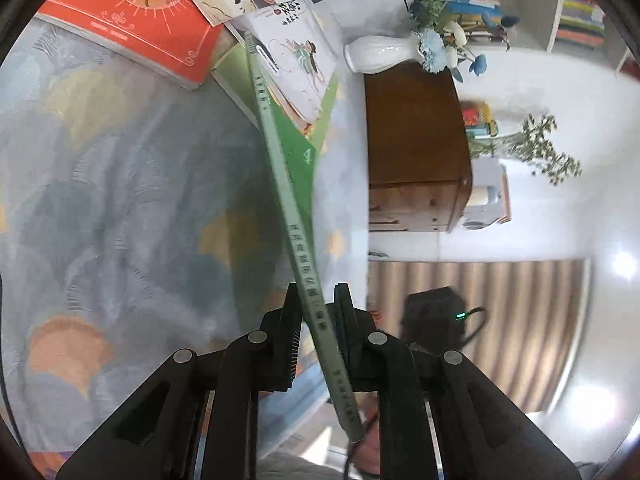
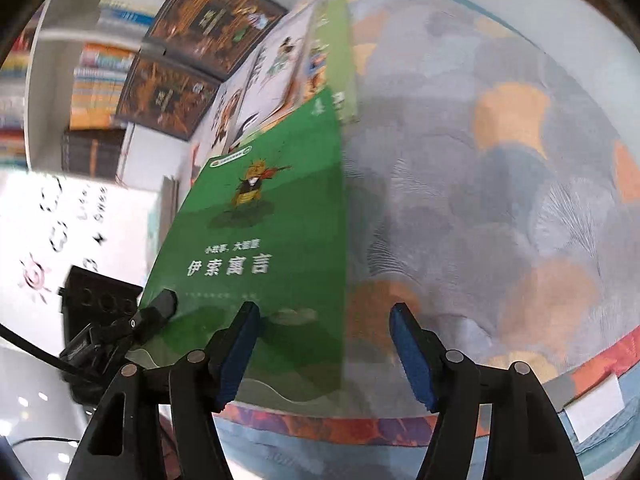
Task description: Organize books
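Observation:
A thin green picture book stands on edge above the patterned carpet, its pale spine running toward me. My left gripper is shut on the near end of that spine. In the right wrist view the same green book shows its cover with white lettering, and the left gripper clamps its lower left corner. My right gripper is open; the book's right edge lies between its blue pads without touching them.
Several books lie on the carpet: a red one, a white one on another green one, two dark ones. A white vase tops a wooden cabinet. Filled bookshelves stand behind.

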The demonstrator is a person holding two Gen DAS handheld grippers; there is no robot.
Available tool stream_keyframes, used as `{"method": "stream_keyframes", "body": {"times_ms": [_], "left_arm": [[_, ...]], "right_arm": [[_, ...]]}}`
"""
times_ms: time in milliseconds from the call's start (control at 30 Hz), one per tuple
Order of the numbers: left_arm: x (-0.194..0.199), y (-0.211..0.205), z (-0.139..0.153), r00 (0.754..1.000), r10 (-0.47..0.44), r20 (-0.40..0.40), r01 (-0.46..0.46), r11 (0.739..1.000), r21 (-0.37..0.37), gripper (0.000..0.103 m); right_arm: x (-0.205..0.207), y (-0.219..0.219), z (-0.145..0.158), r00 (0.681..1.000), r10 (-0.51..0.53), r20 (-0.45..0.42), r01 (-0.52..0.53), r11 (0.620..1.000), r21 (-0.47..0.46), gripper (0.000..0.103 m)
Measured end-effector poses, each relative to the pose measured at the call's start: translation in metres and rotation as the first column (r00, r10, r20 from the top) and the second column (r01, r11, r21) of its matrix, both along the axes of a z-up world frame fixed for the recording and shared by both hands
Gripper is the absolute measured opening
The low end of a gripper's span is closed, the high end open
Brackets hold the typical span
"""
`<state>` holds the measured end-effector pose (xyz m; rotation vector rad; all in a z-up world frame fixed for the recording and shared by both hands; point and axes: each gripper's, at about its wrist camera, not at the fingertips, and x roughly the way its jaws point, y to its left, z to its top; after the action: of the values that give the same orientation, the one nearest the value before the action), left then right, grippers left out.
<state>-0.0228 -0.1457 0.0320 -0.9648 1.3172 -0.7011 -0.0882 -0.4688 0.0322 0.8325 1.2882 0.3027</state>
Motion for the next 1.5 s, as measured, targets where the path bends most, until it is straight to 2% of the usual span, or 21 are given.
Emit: {"method": "stream_keyframes", "body": {"times_ms": [67, 133, 233, 300, 333, 367, 467, 533, 600, 667, 733, 767, 867, 1000, 1233, 1367, 1500], "left_arm": [[0.001, 0.000, -0.002, 1.000, 0.006, -0.017, -0.006, 1.000, -0.020, 0.012], [0.001, -0.002, -0.003, 0.999, 0.012, -0.038, -0.014, 0.999, -0.039, 0.012], [-0.003, 0.000, -0.009, 0.997, 0.023, -0.075, -0.028, 0.997, -0.067, 0.012], [-0.007, 0.003, -0.015, 0.995, 0.024, -0.095, -0.029, 0.998, -0.051, 0.012], [-0.007, 0.004, -0.017, 0.995, 0.024, -0.101, -0.028, 0.999, -0.038, 0.011], [-0.009, 0.006, -0.018, 0.995, 0.024, -0.100, -0.025, 1.000, -0.014, 0.011], [-0.010, 0.006, -0.013, 0.997, 0.015, -0.075, -0.009, 0.997, 0.081, 0.011], [-0.010, 0.000, -0.009, 0.999, -0.016, -0.047, 0.025, 0.979, 0.204, 0.011], [-0.010, -0.005, -0.005, 0.999, -0.050, -0.017, 0.053, 0.957, 0.285, 0.013], [-0.014, -0.011, 0.002, 0.995, -0.090, 0.029, 0.073, 0.927, 0.367, 0.013], [-0.019, -0.013, 0.008, 0.990, -0.125, 0.071, 0.083, 0.901, 0.425, 0.013], [-0.022, -0.014, 0.015, 0.984, -0.146, 0.103, 0.083, 0.884, 0.460, 0.013], [-0.029, -0.008, 0.030, 0.967, -0.188, 0.173, 0.074, 0.854, 0.515, 0.013], [-0.028, 0.011, 0.047, 0.957, -0.189, 0.218, 0.054, 0.860, 0.508, 0.013], [-0.023, 0.064, 0.076, 0.955, -0.143, 0.261, 0.008, 0.889, 0.457, 0.014], [-0.017, 0.109, 0.099, 0.946, -0.092, 0.310, -0.052, 0.903, 0.427, 0.014], [-0.009, 0.165, 0.117, 0.934, -0.044, 0.355, -0.120, 0.896, 0.427, 0.014]], "right_arm": [[-0.003, -0.004, -0.010, 0.999, -0.019, -0.029, 0.021, 0.998, 0.066, 0.066], [-0.003, -0.003, -0.021, 0.998, -0.030, -0.053, 0.038, 0.984, 0.172, 0.066], [0.004, 0.008, -0.041, 0.995, -0.031, -0.099, 0.063, 0.941, 0.333, 0.070], [0.004, 0.011, -0.043, 0.994, -0.038, -0.106, 0.073, 0.937, 0.343, 0.063], [0.005, 0.012, -0.040, 0.995, -0.041, -0.091, 0.069, 0.940, 0.334, 0.052], [0.006, 0.013, -0.035, 0.996, -0.037, -0.077, 0.060, 0.944, 0.323, 0.045], [0.008, 0.021, -0.018, 1.000, -0.002, -0.020, 0.006, 0.980, 0.199, 0.040], [0.010, 0.030, -0.007, 0.999, 0.030, 0.018, -0.032, 0.995, 0.093, 0.039], [0.010, 0.044, 0.004, 0.995, 0.095, 0.045, -0.093, 0.995, -0.041, 0.038], [0.008, 0.060, 0.015, 0.984, 0.163, 0.073, -0.148, 0.974, -0.173, 0.038], [0.002, 0.079, 0.026, 0.967, 0.236, 0.099, -0.197, 0.933, -0.303, 0.037], [0.000, 0.085, 0.028, 0.960, 0.257, 0.106, -0.208, 0.917, -0.340, 0.038], [-0.008, 0.103, 0.041, 0.938, 0.317, 0.141, -0.228, 0.870, -0.438, 0.038], [-0.013, 0.123, 0.062, 0.916, 0.352, 0.191, -0.228, 0.850, -0.476, 0.038], [-0.002, 0.178, 0.100, 0.898, 0.353, 0.262, -0.191, 0.850, -0.490, 0.038], [0.002, 0.218, 0.125, 0.873, 0.374, 0.314, -0.184, 0.848, -0.498, 0.038], [0.023, 0.271, 0.137, 0.849, 0.390, 0.355, -0.204, 0.864, -0.460, 0.038]]}}
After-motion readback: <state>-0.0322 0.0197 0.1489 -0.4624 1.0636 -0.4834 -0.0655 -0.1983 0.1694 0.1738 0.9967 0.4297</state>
